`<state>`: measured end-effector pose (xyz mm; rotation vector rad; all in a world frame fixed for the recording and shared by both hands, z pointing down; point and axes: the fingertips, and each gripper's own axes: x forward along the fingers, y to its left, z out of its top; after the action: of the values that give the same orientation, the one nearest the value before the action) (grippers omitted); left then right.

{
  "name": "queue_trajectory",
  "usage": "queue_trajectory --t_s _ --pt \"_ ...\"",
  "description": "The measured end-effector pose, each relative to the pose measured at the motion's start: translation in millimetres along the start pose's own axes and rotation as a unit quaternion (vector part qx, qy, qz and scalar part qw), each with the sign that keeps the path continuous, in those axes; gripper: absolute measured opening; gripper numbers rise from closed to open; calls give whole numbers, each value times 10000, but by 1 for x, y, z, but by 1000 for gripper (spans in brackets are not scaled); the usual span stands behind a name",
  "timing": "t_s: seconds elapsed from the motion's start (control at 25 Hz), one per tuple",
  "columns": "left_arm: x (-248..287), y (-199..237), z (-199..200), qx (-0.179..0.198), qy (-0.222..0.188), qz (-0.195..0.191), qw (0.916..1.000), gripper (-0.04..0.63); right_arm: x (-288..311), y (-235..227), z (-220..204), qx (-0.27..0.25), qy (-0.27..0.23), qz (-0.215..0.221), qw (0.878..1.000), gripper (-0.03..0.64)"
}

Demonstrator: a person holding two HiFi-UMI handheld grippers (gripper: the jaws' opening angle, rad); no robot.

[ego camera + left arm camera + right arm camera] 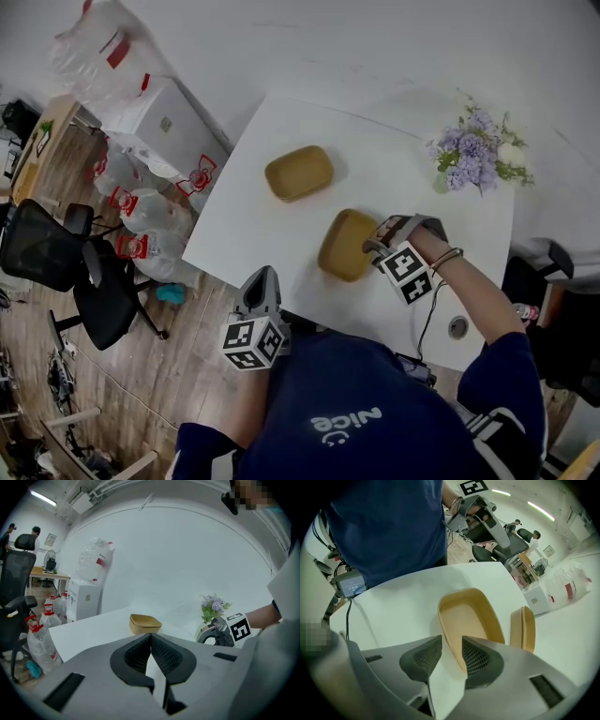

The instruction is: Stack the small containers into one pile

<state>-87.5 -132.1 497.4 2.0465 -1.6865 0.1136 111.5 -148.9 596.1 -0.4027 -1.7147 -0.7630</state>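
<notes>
We are holding our open right tool (pixel 451 655) over the near bowl's (pixel 343 246) rim. Next, squeeze and lift. Our shut left tool (pixel 151 641) is holding nothing.

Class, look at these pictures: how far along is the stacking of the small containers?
Done: nothing yet; the far container and the near container sit apart on the table. In hand: the right gripper has its jaws open astride the near container's rim, not closed on it. The left gripper is shut and empty, at the table's near edge. Left: grip, lift, probably nest it in the far one.
</notes>
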Motion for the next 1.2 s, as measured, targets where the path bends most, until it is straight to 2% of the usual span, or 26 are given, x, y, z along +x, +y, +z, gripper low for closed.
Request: queue_trajectory --t_s 0.24,0.44,0.76,0.96,1.2 --pt "-5 6 -2 -21 16 58 10000 20 13 3 0 -95 89 153 9998 147" --pt "-8 13 -2 -45 6 118 9999 20 19 4 2 -188 120 81 9997 87" --pt "-7 19 -2 -110 2 105 9999 19 16 -4 11 -229 129 -121 9996 57" --pt "-3 22 -2 -132 23 60 9999 20 2 -20 17 -160 164 -439 9988 57" --pt "0 28 3 -165 -2 -5 9999 20 -21 -46 23 276 166 -893 9955 57"
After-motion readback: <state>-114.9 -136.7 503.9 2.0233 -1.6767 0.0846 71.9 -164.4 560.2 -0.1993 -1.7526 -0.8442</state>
